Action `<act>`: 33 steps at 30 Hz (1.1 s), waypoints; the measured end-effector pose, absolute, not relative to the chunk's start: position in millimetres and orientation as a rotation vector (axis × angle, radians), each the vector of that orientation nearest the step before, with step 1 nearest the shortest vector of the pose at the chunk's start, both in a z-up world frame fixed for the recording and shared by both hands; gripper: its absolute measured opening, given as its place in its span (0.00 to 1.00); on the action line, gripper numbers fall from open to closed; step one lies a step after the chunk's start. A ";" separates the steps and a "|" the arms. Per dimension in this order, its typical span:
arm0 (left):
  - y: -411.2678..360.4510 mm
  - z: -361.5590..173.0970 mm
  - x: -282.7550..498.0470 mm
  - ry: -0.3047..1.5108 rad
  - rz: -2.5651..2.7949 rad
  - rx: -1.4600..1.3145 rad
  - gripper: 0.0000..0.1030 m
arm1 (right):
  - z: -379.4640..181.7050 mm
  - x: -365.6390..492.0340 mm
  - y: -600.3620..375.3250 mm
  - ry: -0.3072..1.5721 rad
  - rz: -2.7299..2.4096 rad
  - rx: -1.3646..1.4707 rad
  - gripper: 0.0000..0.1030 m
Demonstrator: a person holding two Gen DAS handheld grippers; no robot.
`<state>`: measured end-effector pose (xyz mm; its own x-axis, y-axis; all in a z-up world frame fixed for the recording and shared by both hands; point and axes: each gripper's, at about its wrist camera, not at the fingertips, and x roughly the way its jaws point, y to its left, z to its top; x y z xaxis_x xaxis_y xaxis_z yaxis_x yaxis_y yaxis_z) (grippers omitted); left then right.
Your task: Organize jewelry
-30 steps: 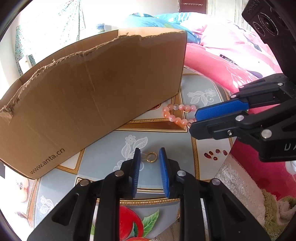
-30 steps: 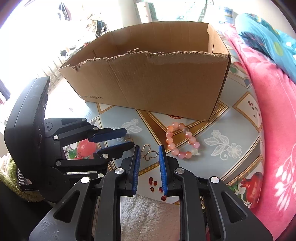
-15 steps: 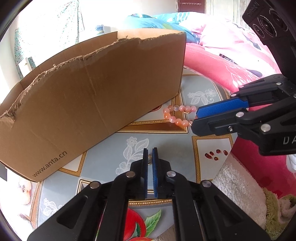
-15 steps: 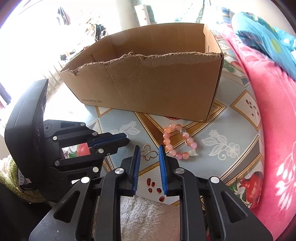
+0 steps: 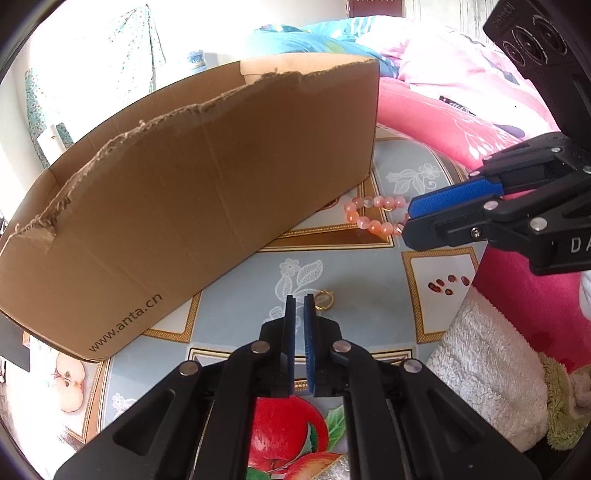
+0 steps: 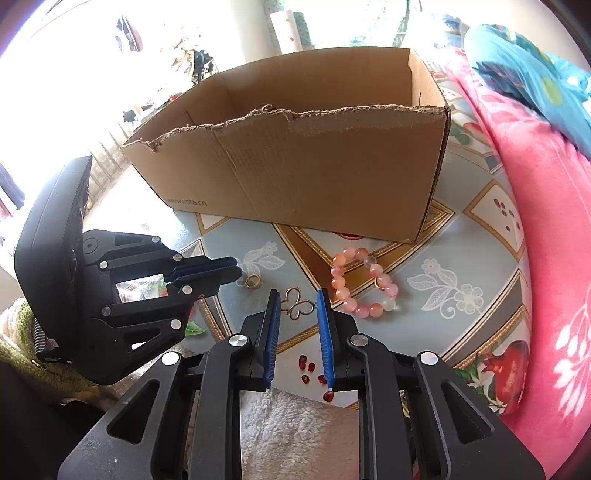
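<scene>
The left gripper (image 5: 300,301) has its fingers together, empty, with the gold ring (image 5: 324,299) just right of their tips on the bench (image 5: 369,280), nearer it than the right gripper (image 6: 297,306), fingers apart around a butterfly charm (image 6: 298,305).

Setting was a home, apparently a bedroom. Evidence: pink floral blanket (image 6: 546,229) and teal bedding (image 6: 524,70) heaped along one side; table (image 6: 476,240) covered in a fruit-and-flower printed cloth; white fluffy towel (image 5: 487,365) at its near edge; floral curtain (image 5: 92,74) by a bright window; clothes hanging in the background (image 6: 129,33).
</scene>
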<state>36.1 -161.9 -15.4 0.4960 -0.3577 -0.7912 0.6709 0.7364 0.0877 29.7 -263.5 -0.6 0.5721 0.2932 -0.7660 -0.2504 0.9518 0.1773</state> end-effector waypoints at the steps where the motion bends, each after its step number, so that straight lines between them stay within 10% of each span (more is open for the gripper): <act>1: -163.4 -16.7 36.0 0.846 -0.653 0.419 0.04 | -0.9 30.1 -263.9 0.908 0.320 0.050 0.17; 13: -170.0 -17.4 33.9 0.836 -0.695 0.426 0.05 | -2.2 32.4 -268.2 0.911 0.327 0.057 0.17; 19: -166.2 -17.5 33.0 0.795 -0.756 0.528 0.32 | -2.8 33.5 -267.4 0.910 0.335 0.060 0.17; 33: -159.4 -19.1 64.3 0.775 -1.041 0.641 0.31 | -6.1 43.2 -268.3 0.928 0.336 0.067 0.17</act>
